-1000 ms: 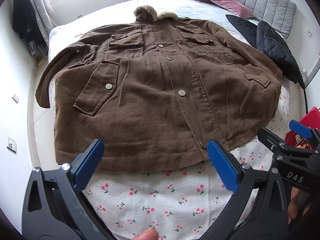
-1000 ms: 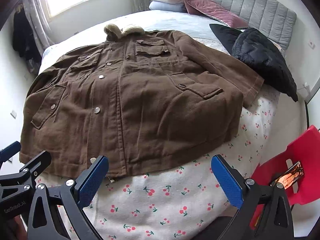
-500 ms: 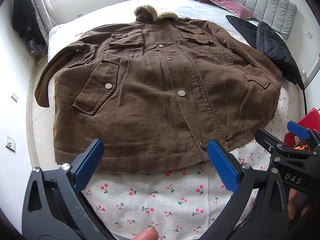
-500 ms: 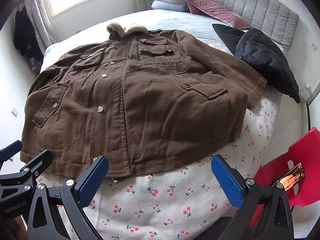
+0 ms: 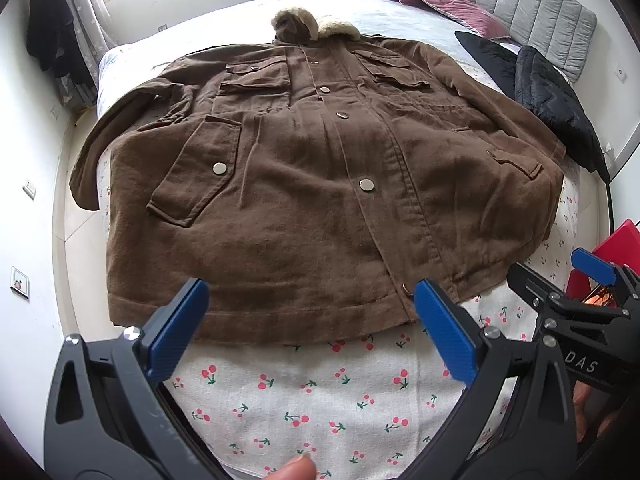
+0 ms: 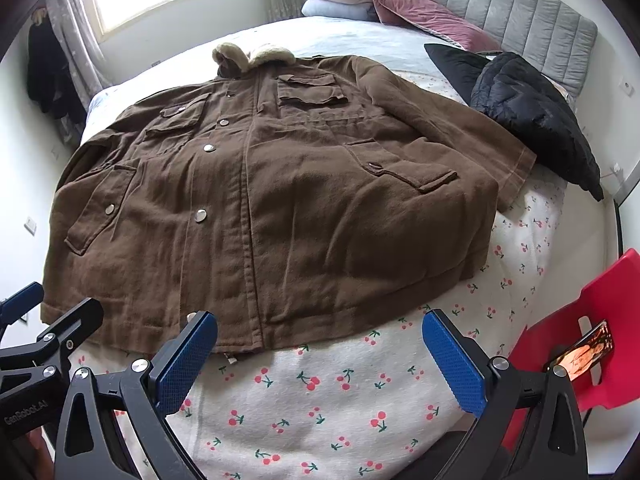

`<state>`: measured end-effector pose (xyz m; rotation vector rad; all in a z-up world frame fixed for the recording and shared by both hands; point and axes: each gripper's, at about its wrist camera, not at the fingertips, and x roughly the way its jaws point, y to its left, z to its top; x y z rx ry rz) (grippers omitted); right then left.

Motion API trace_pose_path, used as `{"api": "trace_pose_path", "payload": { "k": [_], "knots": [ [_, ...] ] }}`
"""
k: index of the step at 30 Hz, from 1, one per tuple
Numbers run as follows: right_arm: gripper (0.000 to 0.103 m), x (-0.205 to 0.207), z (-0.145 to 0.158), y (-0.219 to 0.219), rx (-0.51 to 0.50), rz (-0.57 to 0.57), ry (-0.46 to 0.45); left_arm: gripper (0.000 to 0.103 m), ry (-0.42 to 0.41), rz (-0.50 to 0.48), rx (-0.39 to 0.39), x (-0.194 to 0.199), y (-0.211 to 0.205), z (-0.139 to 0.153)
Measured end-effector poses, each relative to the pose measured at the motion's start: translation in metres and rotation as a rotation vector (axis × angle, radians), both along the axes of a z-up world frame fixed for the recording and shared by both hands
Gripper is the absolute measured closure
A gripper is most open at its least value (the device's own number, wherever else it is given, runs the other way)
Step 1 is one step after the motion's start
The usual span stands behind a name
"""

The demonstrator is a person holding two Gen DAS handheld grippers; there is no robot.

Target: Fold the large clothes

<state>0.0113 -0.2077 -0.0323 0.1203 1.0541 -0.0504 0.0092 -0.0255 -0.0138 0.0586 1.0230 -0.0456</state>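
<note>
Little has changed since the earlier frames: both grippers have only eased a touch closer to the hem, and the brown coat (image 5: 320,184) lies as it did. It is spread face up on the bed (image 5: 320,392), over a cherry-print sheet, fur collar (image 6: 252,56) toward the far end, hem nearest the cameras, buttoned down the front with flap pockets on the chest and hips. One sleeve droops off the bed's left edge; the other stretches toward a black puffer jacket (image 6: 532,116) lying just beside its cuff. The left gripper (image 5: 316,336) hovers above the sheet just short of the hem, jaws spread wide and holding nothing; the right gripper (image 6: 320,356) does likewise to its right, jaws equally spread and empty. By my judgement no fold is made yet and this is the approach to the first grasp. The next move likely calls for pinching a sleeve or a side edge and carrying it across the body; the cloth looks thick and heavy, so a deep bite would help.
</note>
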Motion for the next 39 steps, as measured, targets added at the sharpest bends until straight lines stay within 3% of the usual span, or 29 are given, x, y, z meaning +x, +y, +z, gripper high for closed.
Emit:
{"api": "trace_pose_path", "payload": {
  "k": [33,37,39],
  "knots": [
    [0.000,0.003,-0.003,-0.002,-0.019,0.003,0.000,0.001,0.009,0.004,0.001,0.002,0.005,-0.005],
    [0.000,0.005,0.006,-0.011,-0.030,0.030,-0.037,0.001,-0.046,-0.070,-0.052,0.002,0.015,-0.003],
    [0.000,0.006,0.011,-0.020,-0.021,0.064,-0.091,0.001,-0.078,-0.116,-0.022,0.004,0.022,-0.002]
  ]
}}
